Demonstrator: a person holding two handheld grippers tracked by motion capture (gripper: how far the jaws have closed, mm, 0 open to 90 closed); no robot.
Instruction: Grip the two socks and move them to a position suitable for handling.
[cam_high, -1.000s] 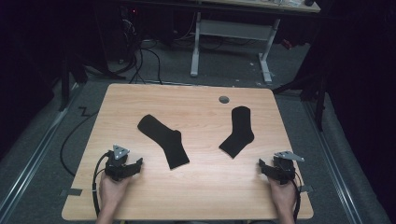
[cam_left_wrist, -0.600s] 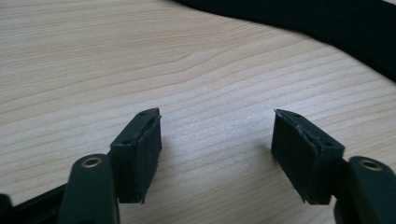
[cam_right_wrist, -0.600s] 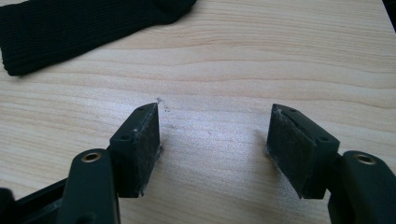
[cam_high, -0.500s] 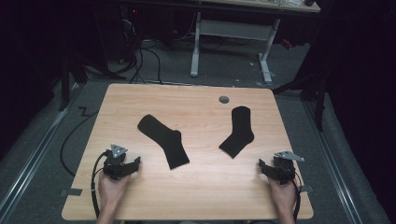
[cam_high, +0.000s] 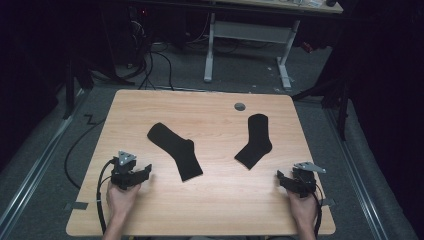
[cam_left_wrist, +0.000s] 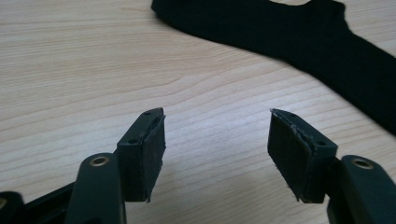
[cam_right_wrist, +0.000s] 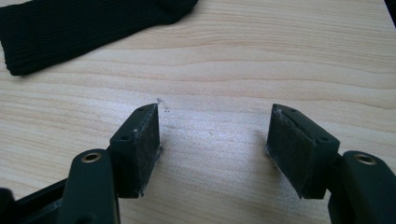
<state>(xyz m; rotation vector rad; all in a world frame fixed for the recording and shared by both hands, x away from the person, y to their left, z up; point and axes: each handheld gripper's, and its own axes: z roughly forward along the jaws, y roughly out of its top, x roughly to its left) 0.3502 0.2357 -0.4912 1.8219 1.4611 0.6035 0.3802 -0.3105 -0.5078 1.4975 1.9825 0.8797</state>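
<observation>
High view: two black socks flat on wooden table (cam_high: 150, 210), well apart from each other. Left sock (cam_high: 175, 150) left of frame centre, lying diagonally from upper left to lower right. Right sock (cam_high: 256, 140) right of centre, leg end toward top of frame, foot angled to lower left. Small grey disc (cam_high: 240, 106) on tabletop just above right sock. Left gripper (cam_high: 140, 172) at lower left of frame, resting near table's front edge, jaws spread, pointing right toward left sock, near it but not touching. Left hand (cam_high: 120, 200) behind it, forearm entering from bottom edge. Right gripper (cam_high: 284, 179) at lower right, jaws spread, pointing left; right sock up and left of it, apart. Right hand (cam_high: 302, 207) behind it, near front right corner.

Left gripper view: jaws wide apart, nothing between the pads, bare wood in the gap. Sock across upper right of frame, beyond the tips, clear of both.

Right gripper view: jaws released, wide, empty. Sock in upper left corner, ahead and left of left jaw, no contact.
</observation>
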